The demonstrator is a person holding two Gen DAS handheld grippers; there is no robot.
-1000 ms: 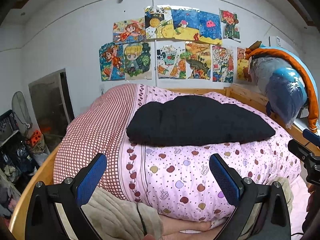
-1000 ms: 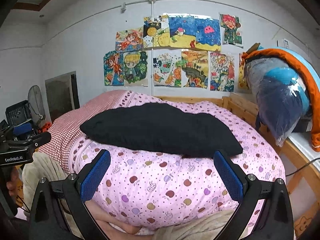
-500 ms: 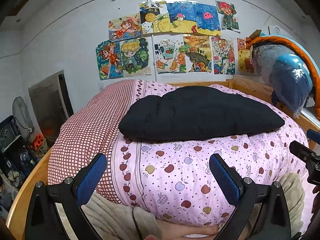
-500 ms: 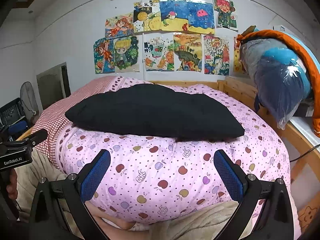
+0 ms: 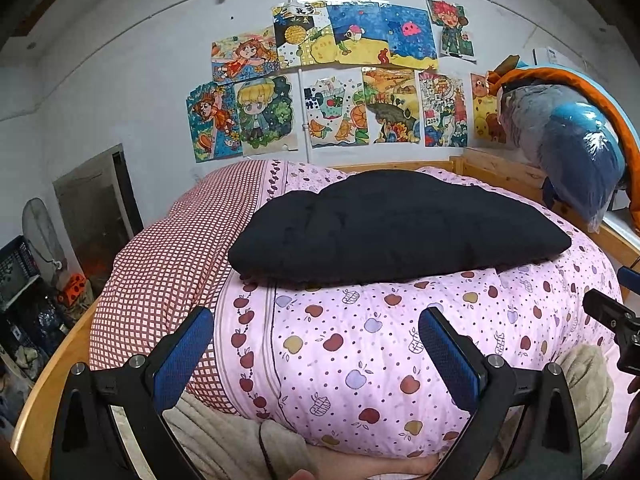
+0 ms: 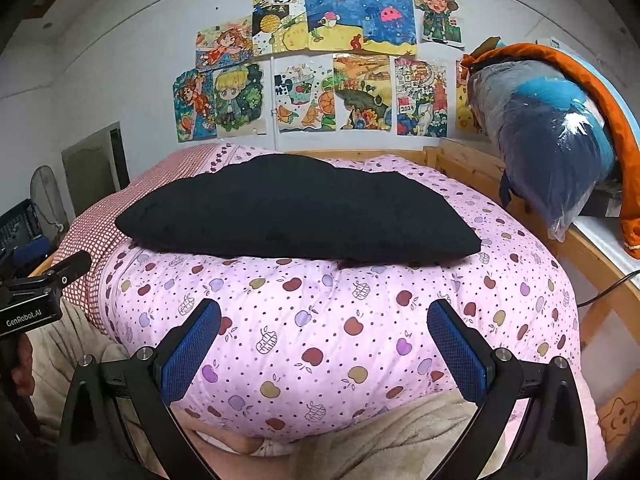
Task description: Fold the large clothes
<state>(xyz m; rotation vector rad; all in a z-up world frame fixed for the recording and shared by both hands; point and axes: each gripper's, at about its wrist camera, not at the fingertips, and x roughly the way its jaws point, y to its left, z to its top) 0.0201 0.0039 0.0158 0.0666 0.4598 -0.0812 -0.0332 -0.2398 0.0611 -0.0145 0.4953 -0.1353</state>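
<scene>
Could go wrong from here: both tools far from the cloth, so a quick grab might pinch the pink quilt [image 5: 360, 340] under it and drag the whole soft heap along. Might also catch only one layer of the cloth and pull the neat stack open. On the left, a red checked part of the quilt [image 5: 168, 264], then a wooden bed rail [image 5: 52, 364] low down. Next, the left gripper [image 5: 316, 348], jaws spread wide, holding nothing, hanging in front of the quilt and not touching it. In the middle, the black garment [image 5: 396, 228], lying flat on top of the puffy quilt, well apart from both tools. Looks thick and soft, dark all over, with a wavy far edge and a straighter near edge; seems folded over already, but hard to tell how many layers. In the other view, the right gripper [image 6: 324, 340], jaws spread wide too, empty, low in front of the quilt. Far right, a blue and grey bundle in plastic [image 6: 540, 136] on the wooden shelf, with an orange cloth [image 6: 616, 120] draped over it.
</scene>
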